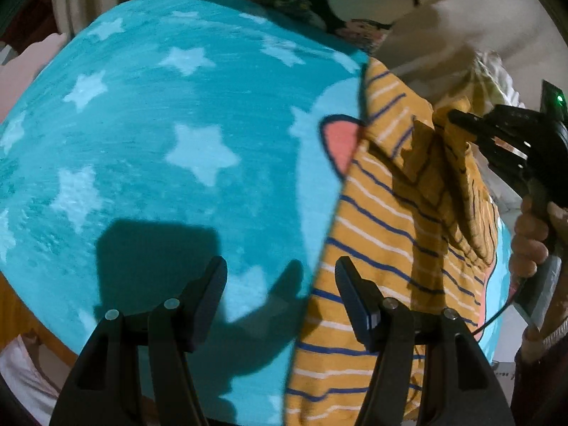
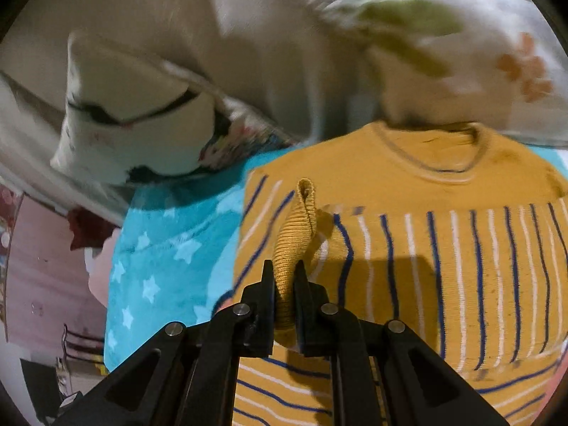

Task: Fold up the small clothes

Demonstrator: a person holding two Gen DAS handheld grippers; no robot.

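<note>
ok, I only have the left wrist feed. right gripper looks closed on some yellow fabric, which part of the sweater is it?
Observer: The right gripper is shut on the ribbed cuff of a sleeve.
Operator: Where's the neckline?
Observer: The sweater's collar lies at the far end, against a white floral quilt.
Operator: Anything else nearby?
Observer: A white pillow lies at the far left edge of the blue star blanket.
</note>
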